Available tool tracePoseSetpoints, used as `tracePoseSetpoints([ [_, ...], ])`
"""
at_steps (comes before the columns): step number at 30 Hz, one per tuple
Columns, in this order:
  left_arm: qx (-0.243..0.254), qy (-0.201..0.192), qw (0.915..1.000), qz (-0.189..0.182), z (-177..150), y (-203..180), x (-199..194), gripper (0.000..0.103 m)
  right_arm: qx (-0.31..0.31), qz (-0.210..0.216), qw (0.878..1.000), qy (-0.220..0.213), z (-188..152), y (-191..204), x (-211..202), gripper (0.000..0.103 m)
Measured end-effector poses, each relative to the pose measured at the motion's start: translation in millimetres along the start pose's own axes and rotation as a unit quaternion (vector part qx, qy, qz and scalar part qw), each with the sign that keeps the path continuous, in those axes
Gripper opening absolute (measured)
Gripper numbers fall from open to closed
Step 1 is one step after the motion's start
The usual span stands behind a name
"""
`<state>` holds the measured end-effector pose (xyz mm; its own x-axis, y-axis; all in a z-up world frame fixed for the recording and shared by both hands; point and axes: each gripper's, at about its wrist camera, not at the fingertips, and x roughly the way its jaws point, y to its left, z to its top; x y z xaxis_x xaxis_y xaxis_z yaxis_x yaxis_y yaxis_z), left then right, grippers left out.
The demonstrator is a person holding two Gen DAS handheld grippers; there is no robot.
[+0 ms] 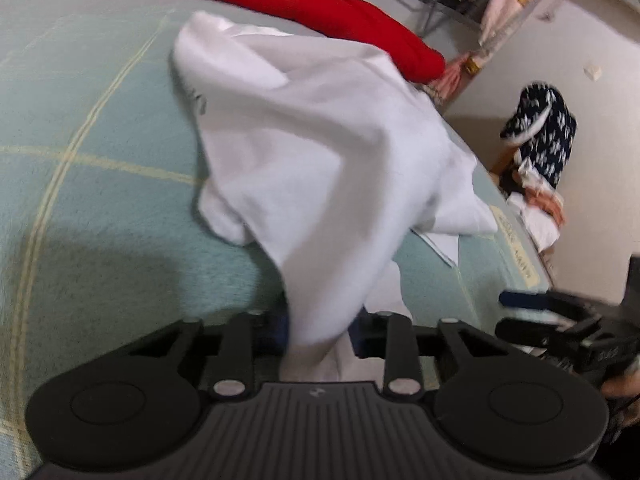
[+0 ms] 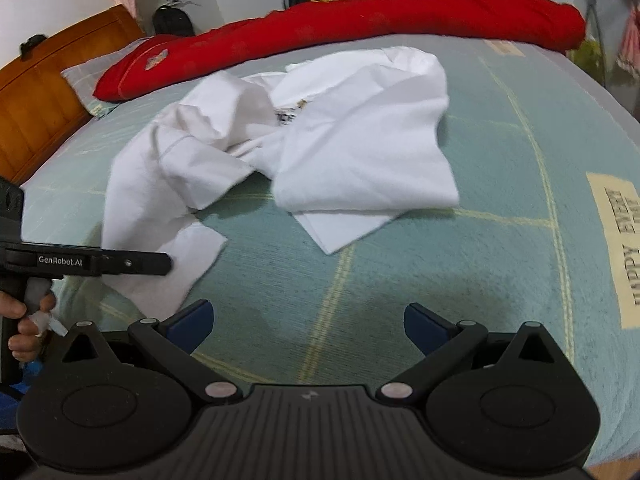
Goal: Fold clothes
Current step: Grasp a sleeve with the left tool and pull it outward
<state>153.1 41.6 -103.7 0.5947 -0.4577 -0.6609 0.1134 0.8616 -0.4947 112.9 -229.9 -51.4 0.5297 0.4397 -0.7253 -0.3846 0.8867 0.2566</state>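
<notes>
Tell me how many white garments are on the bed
1 that I can tell: a crumpled white shirt mid-bed, one end pinched in the left hand-held gripper. Its folds could hide a second piece. The right hand-held gripper is open, empty.

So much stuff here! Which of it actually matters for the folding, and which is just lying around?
Part of the job:
- white shirt, crumpled on the bed
- left hand-held gripper, shut on a corner of the shirt
- right hand-held gripper, open and empty

Just lying about:
- red quilt rolled along the far side
- green bedspread
- wooden headboard
- dark patterned clothes by the wall
</notes>
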Motion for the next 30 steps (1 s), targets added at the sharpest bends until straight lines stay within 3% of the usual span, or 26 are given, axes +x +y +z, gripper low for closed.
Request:
tracePoseSetpoints([
  [1, -0.001, -0.001, 1.0000, 0.004, -0.8, 1.4, 0.8, 0.019, 0.004, 0.000, 1.000, 0.001, -0.4, -1.5, 1.1, 0.103],
  [11, 0.042, -0.006, 0.9977, 0.052, -0.6, -16.0, -6.9, 0.004, 0.007, -0.003, 1.000, 0.001, -1.5, -1.9, 2.5, 0.103],
  [18, 0.065, -0.013, 0.9911, 0.116, 5.8, 6.0, -46.2, 0.003, 0.007, -0.004, 1.000, -0.007, 1.2, -1.7, -1.1, 0.103],
  [25, 0.054, -0.027, 0.9753, 0.213, 30.7, 55.2, -89.9, 0.003, 0.003, -0.004, 1.000, -0.010, 3.4, 3.2, -1.1, 0.103],
  [30, 0.047, -0.035, 0.9595, 0.276, 54.7, 92.8, -113.8, 0.003, -0.002, -0.007, 1.000, -0.012, 7.4, 7.6, -2.0, 0.103],
])
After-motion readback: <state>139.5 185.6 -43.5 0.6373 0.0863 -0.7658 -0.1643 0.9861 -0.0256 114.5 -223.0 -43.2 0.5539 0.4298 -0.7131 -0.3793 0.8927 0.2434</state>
